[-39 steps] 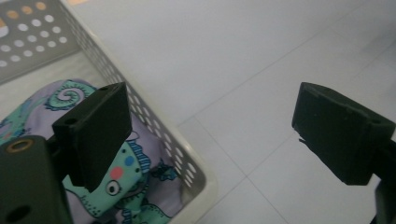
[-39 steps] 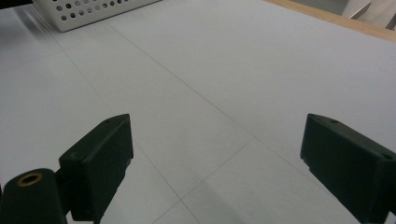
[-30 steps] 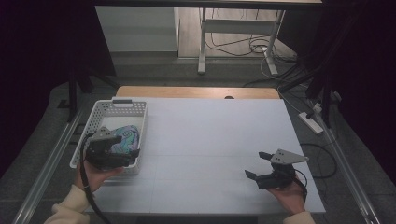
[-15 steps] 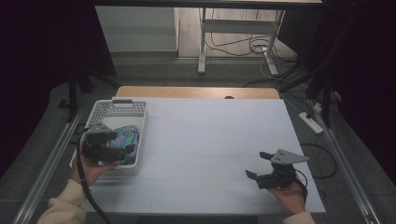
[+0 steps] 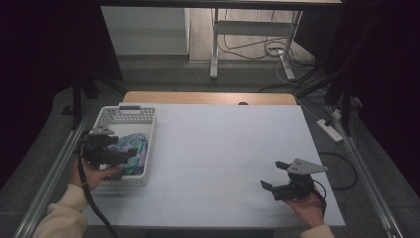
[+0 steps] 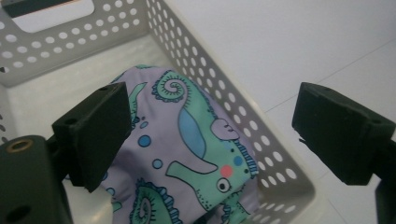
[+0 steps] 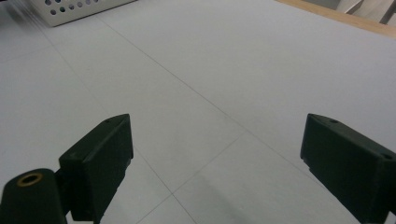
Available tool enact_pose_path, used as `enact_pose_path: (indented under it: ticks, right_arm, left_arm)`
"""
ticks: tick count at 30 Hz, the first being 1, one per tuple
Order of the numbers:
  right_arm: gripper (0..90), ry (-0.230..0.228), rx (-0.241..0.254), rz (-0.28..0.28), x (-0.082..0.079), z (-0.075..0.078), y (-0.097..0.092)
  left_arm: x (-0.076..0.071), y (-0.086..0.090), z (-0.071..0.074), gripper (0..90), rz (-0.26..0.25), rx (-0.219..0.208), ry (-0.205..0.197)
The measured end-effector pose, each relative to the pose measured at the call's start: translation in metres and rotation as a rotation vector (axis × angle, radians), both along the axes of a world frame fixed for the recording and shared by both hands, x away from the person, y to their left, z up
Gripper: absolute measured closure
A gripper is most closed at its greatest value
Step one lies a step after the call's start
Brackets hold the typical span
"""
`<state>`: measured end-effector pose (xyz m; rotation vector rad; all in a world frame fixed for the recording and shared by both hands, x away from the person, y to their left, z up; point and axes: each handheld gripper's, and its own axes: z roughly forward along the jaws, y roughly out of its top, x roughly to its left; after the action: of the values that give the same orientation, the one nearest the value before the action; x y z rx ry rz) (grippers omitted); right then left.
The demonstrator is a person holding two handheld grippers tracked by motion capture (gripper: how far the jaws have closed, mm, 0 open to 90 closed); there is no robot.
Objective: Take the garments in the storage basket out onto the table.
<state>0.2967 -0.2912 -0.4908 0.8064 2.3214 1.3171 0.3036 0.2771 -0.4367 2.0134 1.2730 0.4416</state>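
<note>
- Looking down from the high view, we see the left gripper (image 5: 130, 154) over the basket (image 5: 130, 113) at the table's left edge, right above the cloth (image 5: 134, 148); the right gripper (image 5: 273, 174) rests well apart, jaws spread, holding nothing.
- In the left gripper view, our jaws stand wide and empty; the cloth (image 6: 187, 154) lies just ahead and below, between them.
- In the right gripper view, we face bare table (image 7: 224, 84).

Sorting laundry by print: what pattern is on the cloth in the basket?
Lilac cloth with green seahorses, blue dots and a pink cheek spot; clearest in the left gripper view.
</note>
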Motion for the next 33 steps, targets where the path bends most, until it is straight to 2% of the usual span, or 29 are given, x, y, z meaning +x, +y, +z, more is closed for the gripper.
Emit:
enact_pose_path:
  ticks: [19, 26, 33]
  right_arm:
    - [9.6, -0.002, -0.011, -0.004, 0.000, -0.001, 0.000]
    - [9.6, 0.001, -0.013, -0.005, 0.000, -0.001, 0.000]
    - [9.6, 0.002, -0.016, -0.005, 0.000, -0.002, 0.000]
  left_arm:
    - [0.012, 0.015, -0.011, 11.2, 0.041, 0.015, 0.044]
    - [0.017, 0.018, -0.015, 10.9, 0.042, 0.024, 0.069]
    - [0.024, 0.014, -0.021, 7.7, 0.025, 0.042, 0.106]
